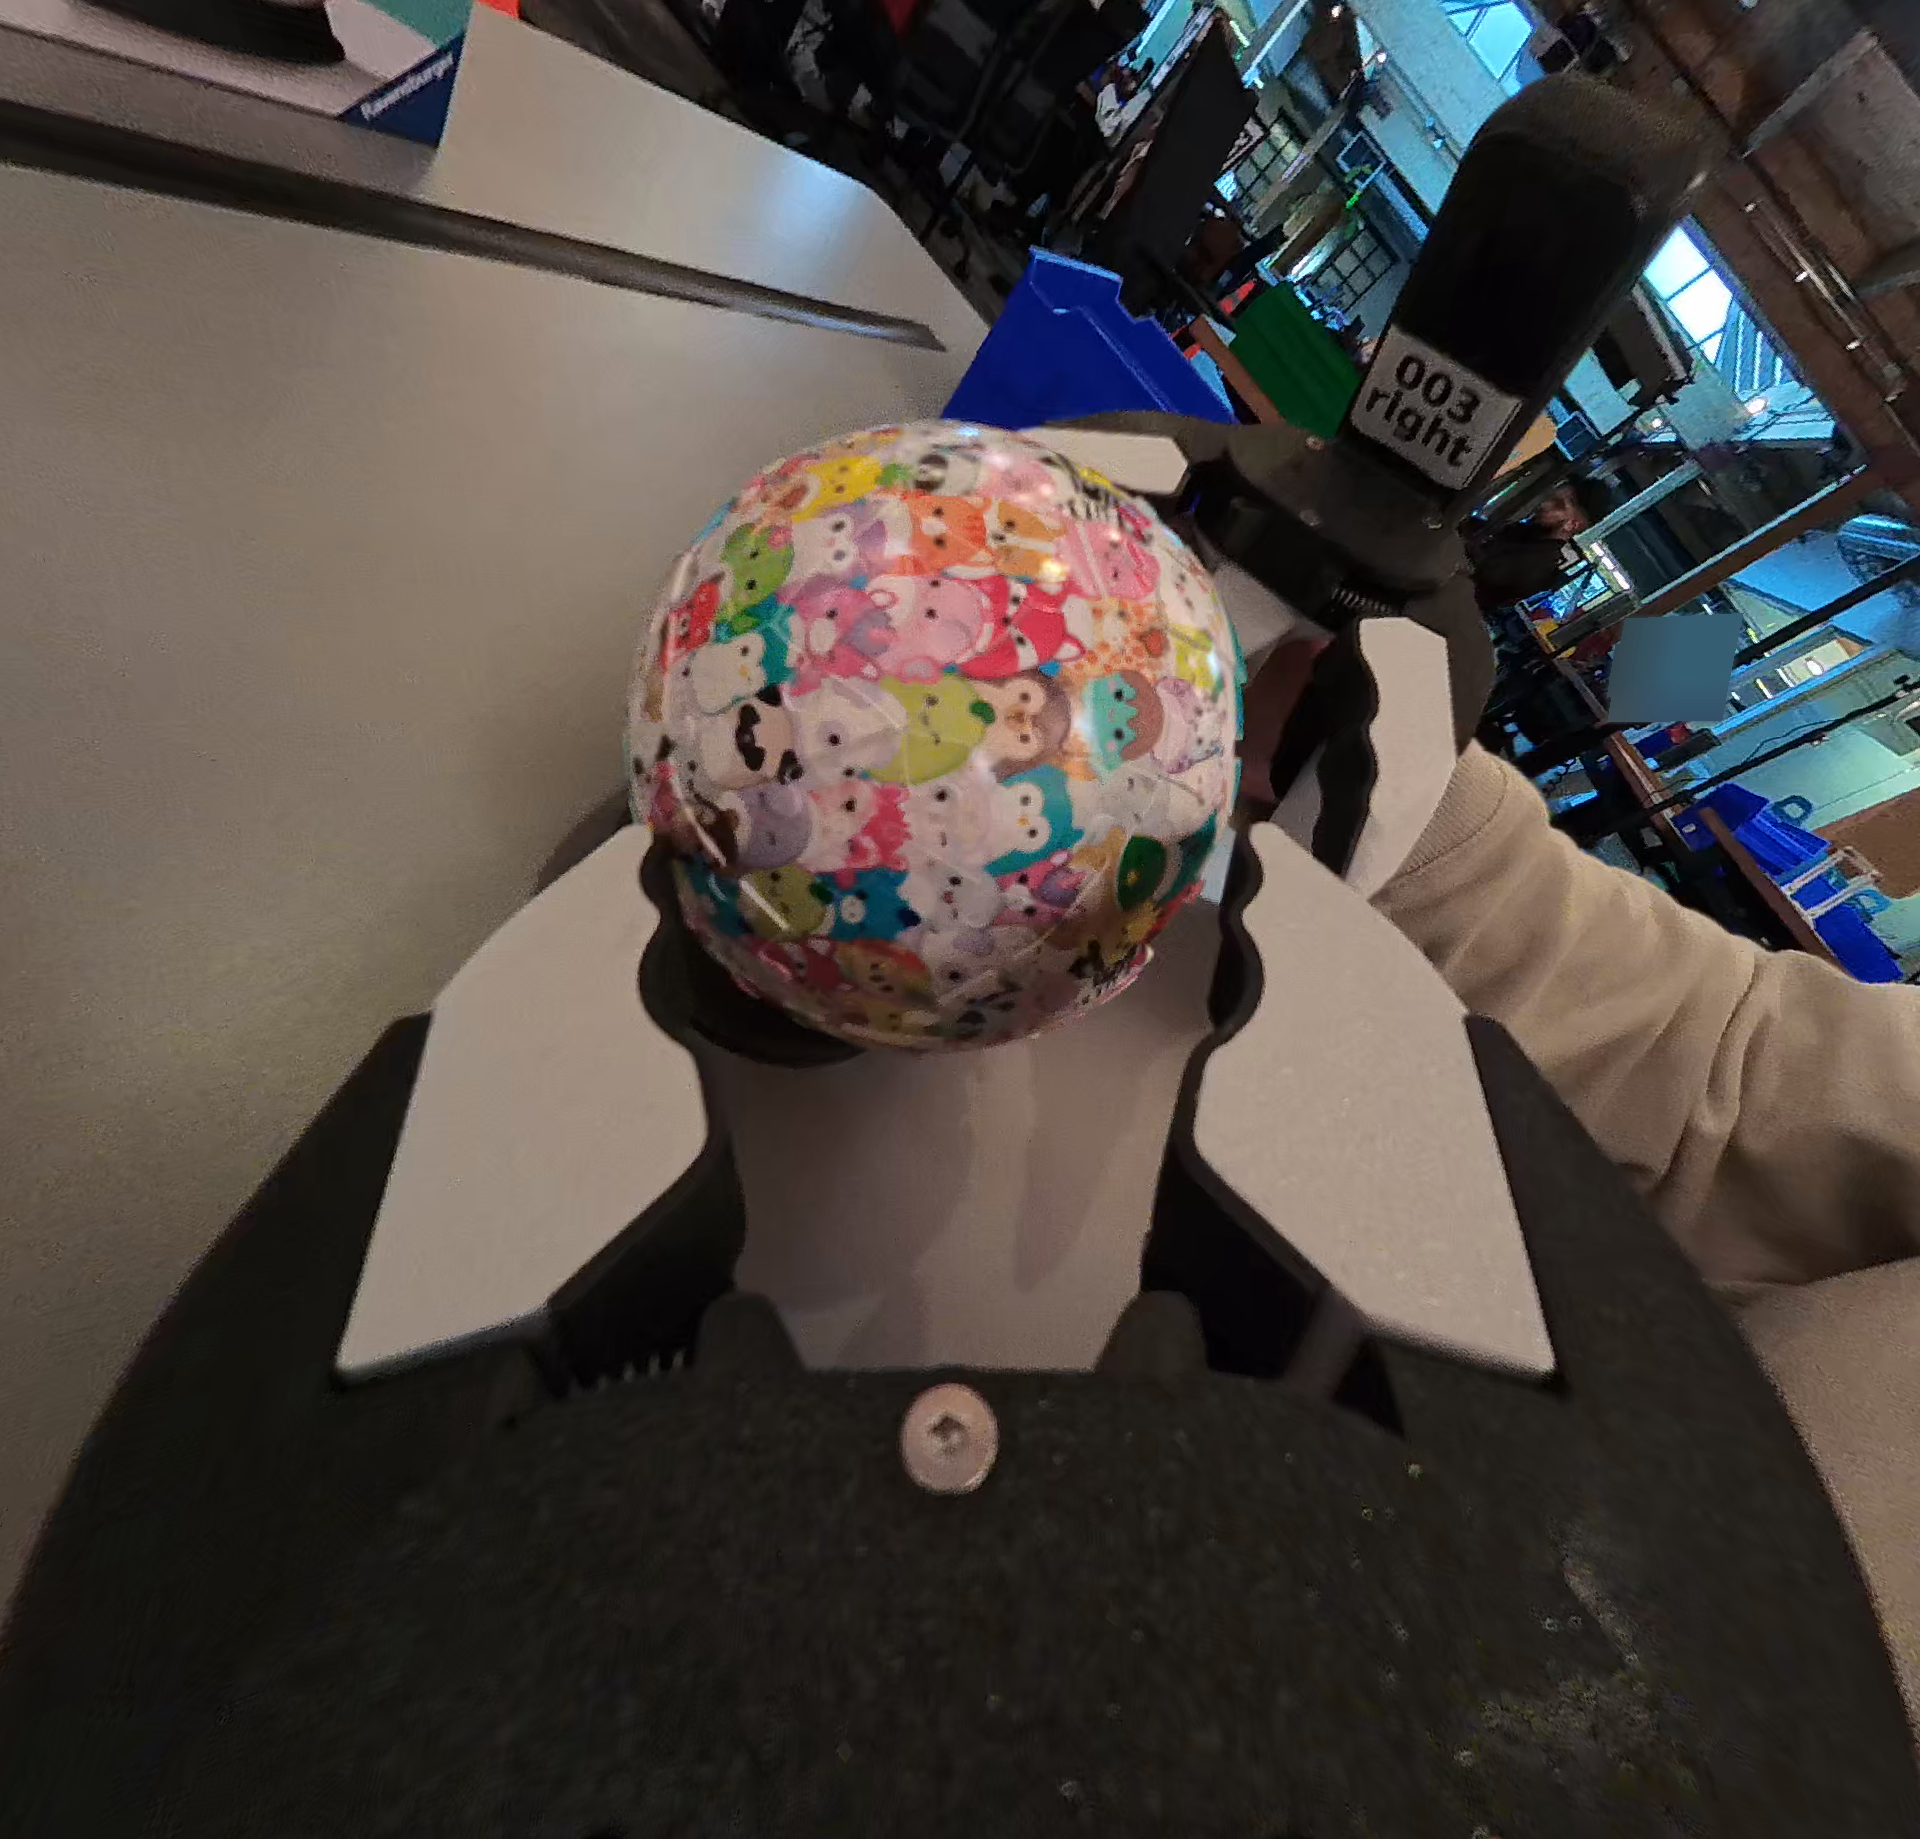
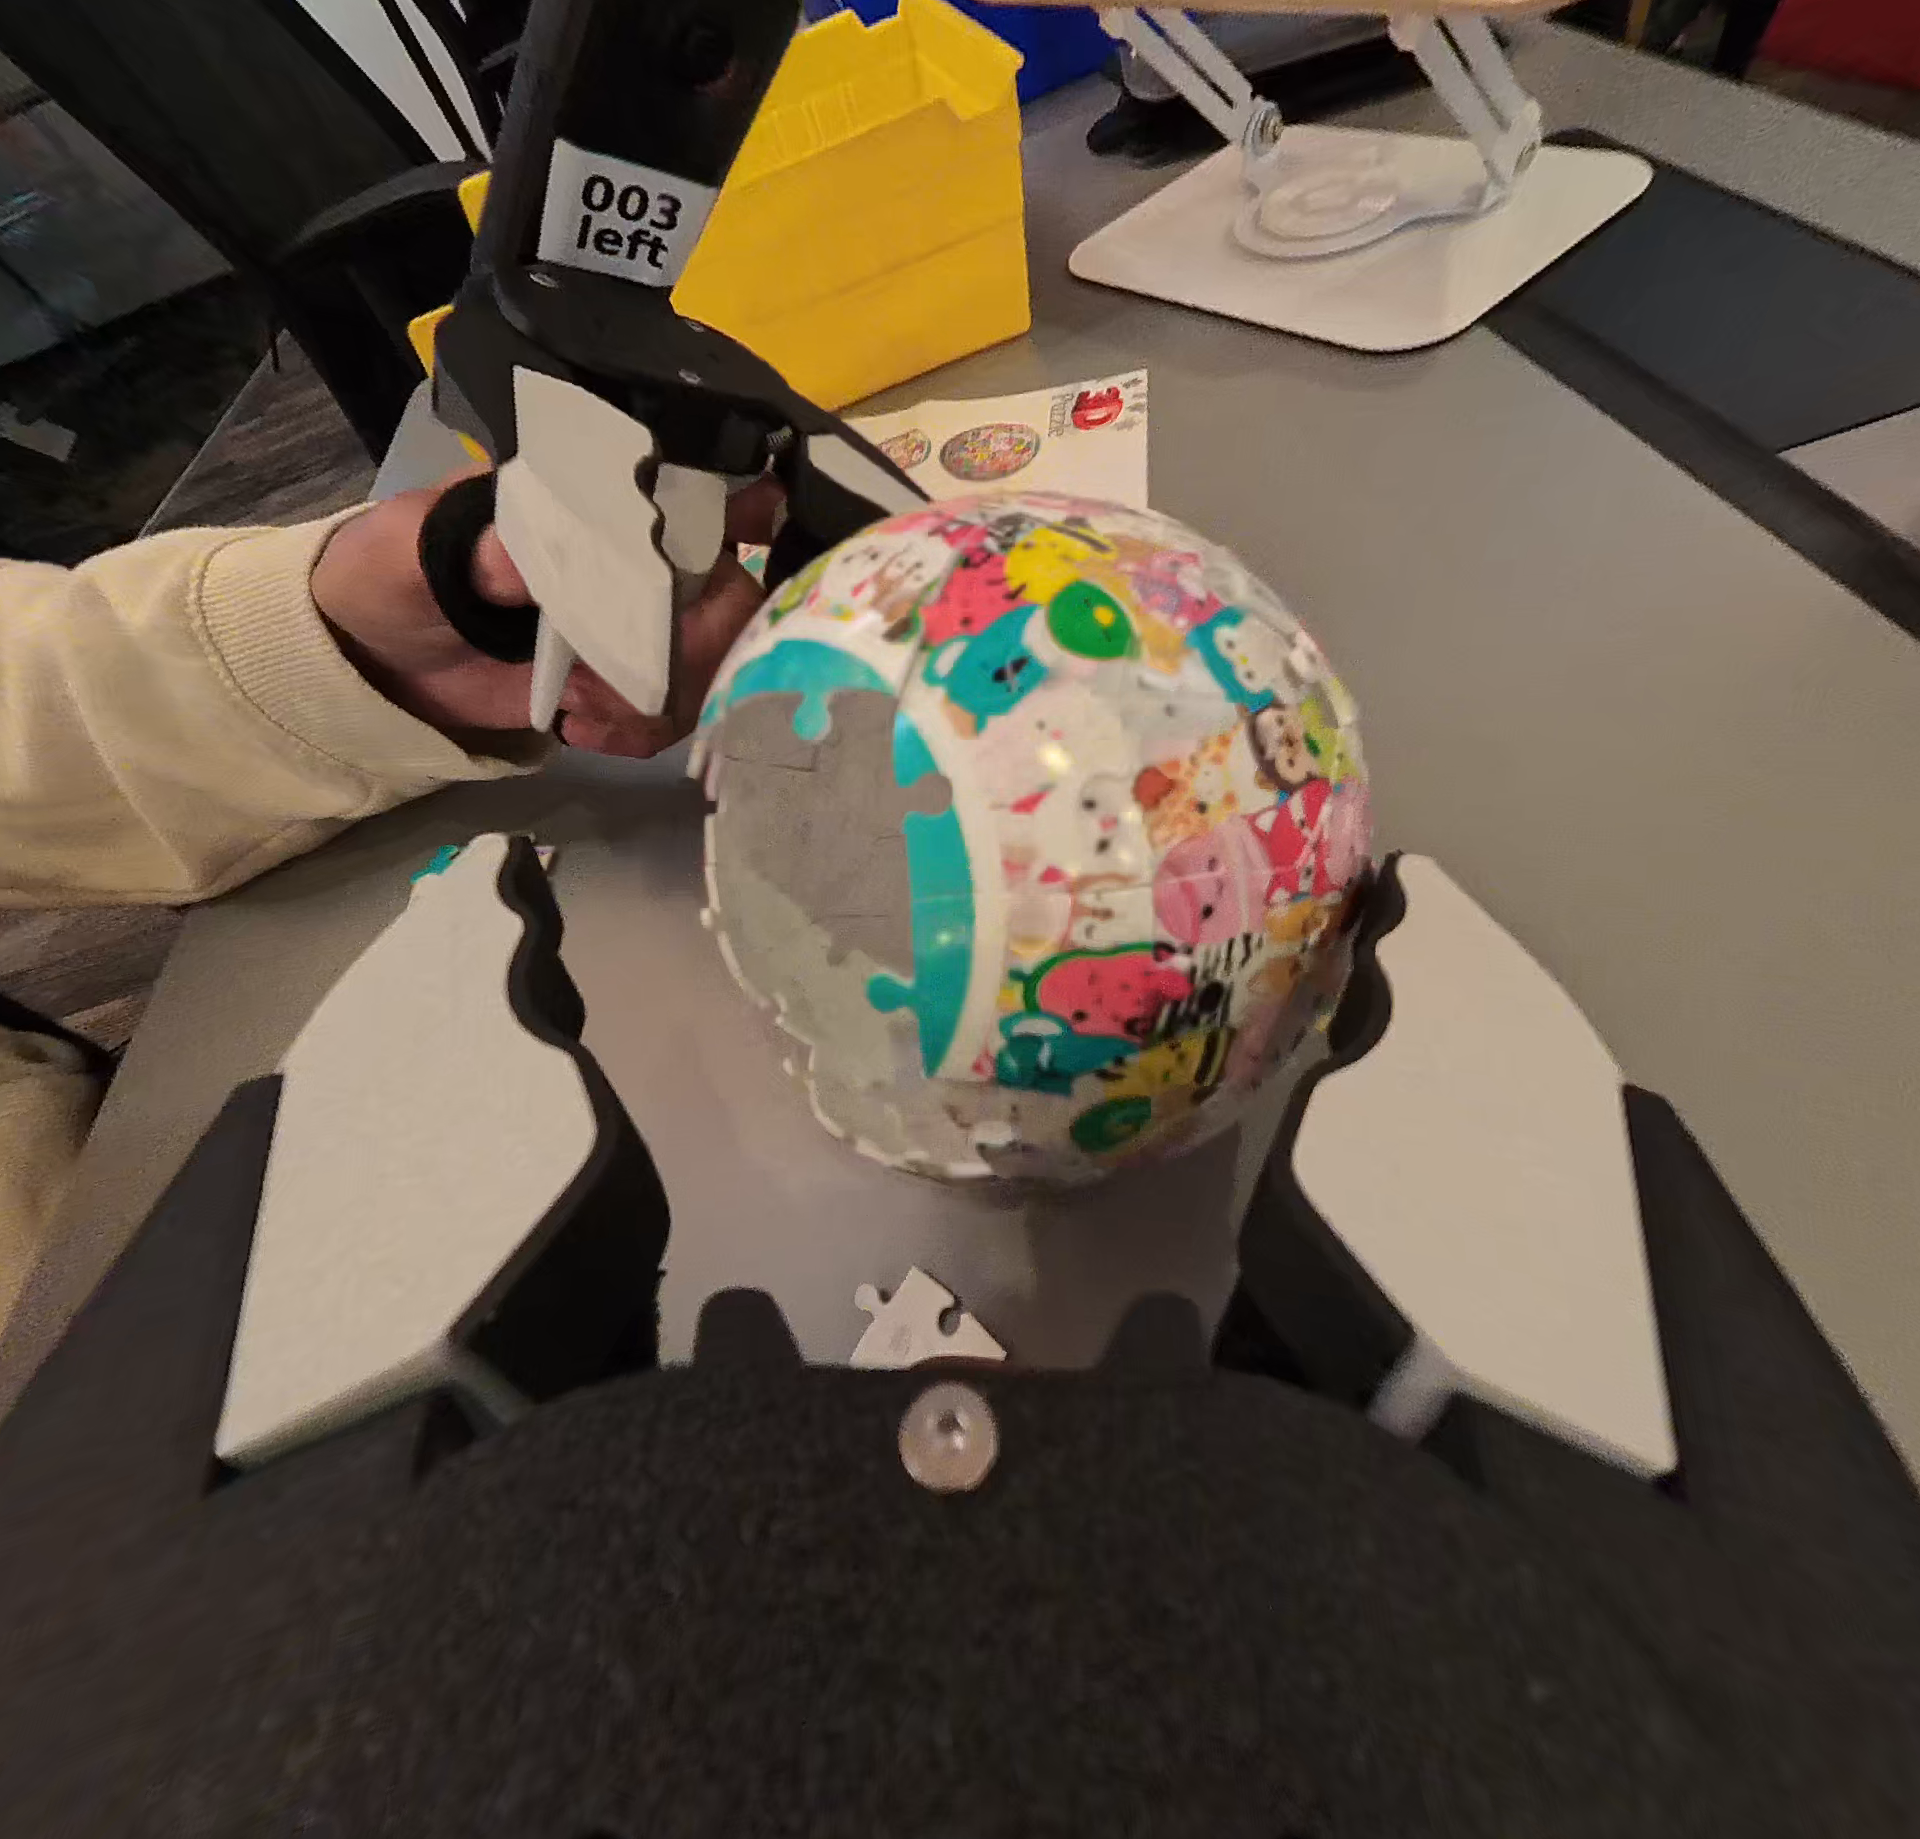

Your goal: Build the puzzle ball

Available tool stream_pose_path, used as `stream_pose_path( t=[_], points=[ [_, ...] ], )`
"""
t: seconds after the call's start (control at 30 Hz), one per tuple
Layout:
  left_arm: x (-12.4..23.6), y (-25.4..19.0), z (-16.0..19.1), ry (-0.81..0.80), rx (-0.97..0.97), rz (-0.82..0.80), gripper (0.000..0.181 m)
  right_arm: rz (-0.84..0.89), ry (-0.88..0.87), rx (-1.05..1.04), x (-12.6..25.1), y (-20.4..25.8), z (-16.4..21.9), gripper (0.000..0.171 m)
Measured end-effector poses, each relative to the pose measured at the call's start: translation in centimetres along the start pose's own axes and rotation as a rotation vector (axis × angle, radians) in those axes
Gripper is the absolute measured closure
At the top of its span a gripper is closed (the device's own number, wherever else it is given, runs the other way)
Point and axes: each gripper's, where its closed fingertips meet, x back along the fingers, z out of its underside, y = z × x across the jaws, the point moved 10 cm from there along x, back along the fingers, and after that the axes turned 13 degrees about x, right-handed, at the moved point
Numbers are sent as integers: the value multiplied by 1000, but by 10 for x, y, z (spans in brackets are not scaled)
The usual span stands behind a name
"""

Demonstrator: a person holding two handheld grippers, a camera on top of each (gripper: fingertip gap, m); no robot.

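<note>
The puzzle ball (image 1: 935, 740) is covered in colourful cartoon animals. My left gripper (image 1: 945, 854) is shut on the ball, one finger on each side of it. In the right wrist view the ball (image 2: 1122, 854) sits low over the grey table (image 2: 1558, 750). A gap on its left side shows the grey inside. My right gripper (image 2: 951, 916) is open. Its right finger touches the ball's right side and its left finger stands apart. A loose white puzzle piece (image 2: 925, 1322) lies on the table just in front of the right gripper.
A yellow bin (image 2: 883, 231), a leaflet (image 2: 1039, 428) and a white stand (image 2: 1351, 231) are behind the ball. The puzzle box (image 1: 239, 2) is at the far left of the table and a blue bin (image 1: 1081, 345) is beyond the table edge. Cream sleeves (image 2: 156, 709) reach in. About 11 cm separates my right fingertips from the loose white puzzle piece (image 2: 925, 1322).
</note>
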Motion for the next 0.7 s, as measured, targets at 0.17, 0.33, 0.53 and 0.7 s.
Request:
stream_pose_path(
  t=[0.17, 0.33, 0.53, 0.7],
  points=[
    [1, 0, 3, -22, -13, 16, 83, 16, -70, -21, 3, 2, 9, 38],
    [6, -2, 3, -15, -12, 26, 81, 63, -68, 10, 15, 2, 9, 43],
    [16, -10, 10, 7, -24, 21, 84, 155, 106, 345, 50, 50, 5, 52],
    [7, -4, 8, 41, 14, 10, 80, 272, 320, 443, 31, 59, 22, 54]
  ],
)
